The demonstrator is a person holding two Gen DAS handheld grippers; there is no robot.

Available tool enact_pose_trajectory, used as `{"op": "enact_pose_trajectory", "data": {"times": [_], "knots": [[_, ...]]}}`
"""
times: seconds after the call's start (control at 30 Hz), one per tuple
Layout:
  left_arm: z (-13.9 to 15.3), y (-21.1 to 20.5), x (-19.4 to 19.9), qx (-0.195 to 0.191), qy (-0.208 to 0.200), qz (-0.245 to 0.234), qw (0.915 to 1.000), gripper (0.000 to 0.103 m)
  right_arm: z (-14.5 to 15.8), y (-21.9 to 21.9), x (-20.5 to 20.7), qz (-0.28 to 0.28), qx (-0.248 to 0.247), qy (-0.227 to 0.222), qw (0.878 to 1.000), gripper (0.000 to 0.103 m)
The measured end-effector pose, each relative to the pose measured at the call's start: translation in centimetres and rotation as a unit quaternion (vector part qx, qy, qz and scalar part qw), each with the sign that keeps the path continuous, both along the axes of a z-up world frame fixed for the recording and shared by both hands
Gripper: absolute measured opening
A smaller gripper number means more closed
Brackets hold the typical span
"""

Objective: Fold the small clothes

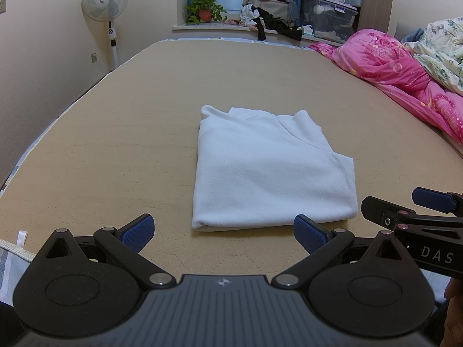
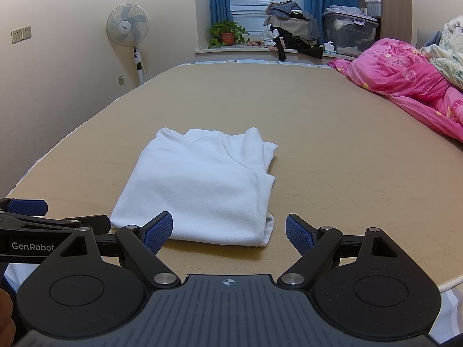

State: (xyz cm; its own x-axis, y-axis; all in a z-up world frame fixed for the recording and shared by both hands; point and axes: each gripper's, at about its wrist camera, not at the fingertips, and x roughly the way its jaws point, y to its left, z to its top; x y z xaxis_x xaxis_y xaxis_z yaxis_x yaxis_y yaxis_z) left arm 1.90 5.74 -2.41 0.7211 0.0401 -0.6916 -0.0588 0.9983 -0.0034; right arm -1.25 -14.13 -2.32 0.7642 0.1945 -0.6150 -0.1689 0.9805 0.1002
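Observation:
A white garment point(image 1: 272, 170) lies folded into a neat rectangle on the tan bed cover point(image 1: 115, 150); it also shows in the right wrist view point(image 2: 202, 185). My left gripper point(image 1: 224, 231) is open and empty, held just short of the garment's near edge. My right gripper point(image 2: 228, 231) is open and empty, its left fingertip point(image 2: 157, 231) over the garment's near edge. The right gripper shows at the right edge of the left wrist view point(image 1: 411, 211). The left gripper shows at the left edge of the right wrist view point(image 2: 34, 217).
A pink quilt point(image 1: 399, 75) and a floral quilt point(image 1: 439, 49) are piled along the bed's right side. A standing fan point(image 1: 105, 3) is by the left wall. The far windowsill holds a potted plant point(image 1: 204, 10), a clothes heap point(image 1: 269, 8) and a storage bin point(image 1: 327, 17).

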Motion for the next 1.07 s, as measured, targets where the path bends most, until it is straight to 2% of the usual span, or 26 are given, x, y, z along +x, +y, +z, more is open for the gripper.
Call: {"op": "enact_pose_trajectory", "data": {"times": [1.07], "knots": [[-0.01,-0.07,0.00,0.002,0.001,0.000,1.0000,0.102,-0.12,-0.43,-0.13,0.001,0.001,0.004,1.000,0.086]]}}
